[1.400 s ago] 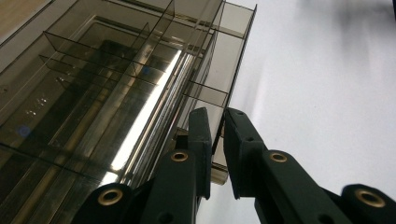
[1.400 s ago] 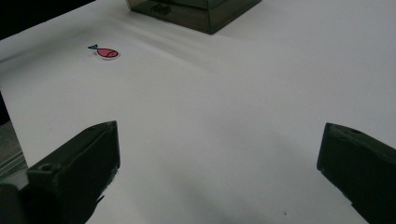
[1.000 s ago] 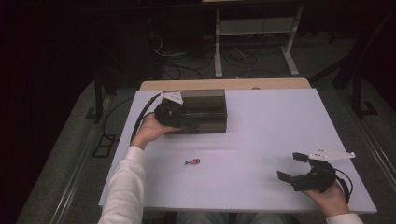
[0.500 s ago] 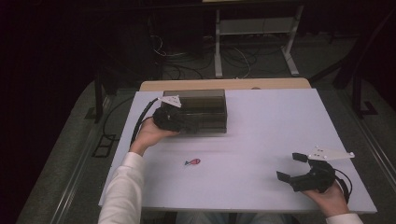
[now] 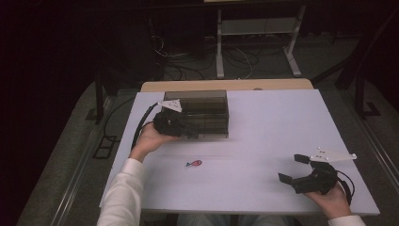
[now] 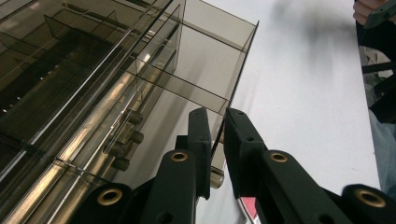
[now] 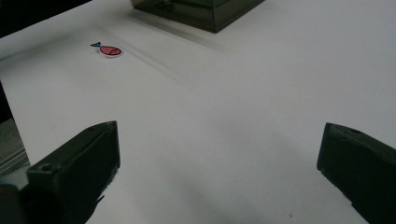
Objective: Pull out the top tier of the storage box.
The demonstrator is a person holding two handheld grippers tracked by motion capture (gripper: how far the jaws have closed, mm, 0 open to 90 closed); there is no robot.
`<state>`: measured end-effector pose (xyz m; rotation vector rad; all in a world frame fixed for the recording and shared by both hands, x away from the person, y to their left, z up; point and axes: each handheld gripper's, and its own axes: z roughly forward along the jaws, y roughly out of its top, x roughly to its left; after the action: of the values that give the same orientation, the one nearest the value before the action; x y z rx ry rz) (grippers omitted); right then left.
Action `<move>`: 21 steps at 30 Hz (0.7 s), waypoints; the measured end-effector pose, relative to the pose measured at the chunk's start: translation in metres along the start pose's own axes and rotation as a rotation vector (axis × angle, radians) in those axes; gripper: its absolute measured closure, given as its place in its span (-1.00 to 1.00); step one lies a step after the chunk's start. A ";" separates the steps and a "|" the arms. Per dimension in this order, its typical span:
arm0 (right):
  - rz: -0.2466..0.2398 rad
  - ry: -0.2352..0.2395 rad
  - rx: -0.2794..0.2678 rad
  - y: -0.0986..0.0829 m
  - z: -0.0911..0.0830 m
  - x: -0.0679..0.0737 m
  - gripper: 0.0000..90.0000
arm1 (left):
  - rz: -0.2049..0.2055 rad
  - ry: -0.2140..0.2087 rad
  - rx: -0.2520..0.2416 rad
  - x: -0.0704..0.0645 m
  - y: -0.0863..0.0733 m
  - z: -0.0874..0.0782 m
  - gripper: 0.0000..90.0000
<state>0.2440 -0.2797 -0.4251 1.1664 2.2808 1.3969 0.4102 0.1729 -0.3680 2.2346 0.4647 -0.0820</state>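
Compared with the frame one second earlier, little has shifted: the left gripper (image 5: 181, 127) remains pressed against the front of the smoked-plastic drawer box (image 5: 207, 110), and the right gripper (image 5: 301, 172) remains parked near the table's front right corner.

Left gripper: in the left gripper view, the jaws stand nearly closed, with a thin transparent panel edge of the drawer box (image 6: 154, 79) passing between them. Whether the pads actually clamp that edge cannot be told. Small drawer knobs (image 6: 128, 137) show just beside the jaw tips.

Right gripper: jaws spread wide, holding nothing, resting low over the white table (image 5: 282, 122).

Drawer box: stands at the rear left of the table, well apart from the right gripper.

Fish sticker (image 5: 194, 163): red with a blue tail, lies flat on the table, near the box front, between the two grippers. It also appears in the right gripper view (image 7: 109, 50).
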 end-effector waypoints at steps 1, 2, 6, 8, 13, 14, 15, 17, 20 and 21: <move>-0.001 0.000 0.000 0.000 0.000 0.000 -1.00 | -0.003 0.001 -0.002 -0.001 0.000 0.000 0.77; -0.002 0.000 0.001 0.000 0.000 0.000 -1.00 | -0.006 0.003 -0.003 -0.001 0.000 0.000 0.77; -0.002 0.001 -0.001 0.000 0.000 0.000 -1.00 | -0.009 0.001 -0.004 -0.003 0.000 0.000 0.78; -0.002 0.001 -0.001 0.000 0.000 0.000 -1.00 | -0.005 -0.003 0.002 -0.005 0.000 0.001 0.79; -0.003 0.002 0.000 0.000 0.000 0.001 -1.00 | -0.005 -0.004 0.000 -0.008 -0.001 0.001 0.79; -0.003 0.002 -0.001 0.000 0.000 0.001 -1.00 | -0.004 -0.007 0.003 -0.008 -0.002 0.001 0.79; -0.003 0.003 -0.001 0.000 0.000 0.001 -1.00 | -0.003 -0.004 0.003 -0.009 -0.002 0.001 0.79; -0.003 0.002 -0.001 0.000 0.000 0.001 -1.00 | -0.002 -0.007 0.009 -0.010 -0.002 0.000 0.79; -0.004 0.003 0.000 0.000 0.000 0.001 -1.00 | 0.000 -0.005 0.007 -0.012 -0.004 -0.001 0.79; -0.005 0.004 0.000 0.000 0.000 0.001 -1.00 | -0.003 -0.005 0.003 -0.012 -0.005 -0.001 0.79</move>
<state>0.2438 -0.2787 -0.4248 1.1585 2.2851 1.3986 0.3971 0.1727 -0.3683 2.2361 0.4655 -0.0896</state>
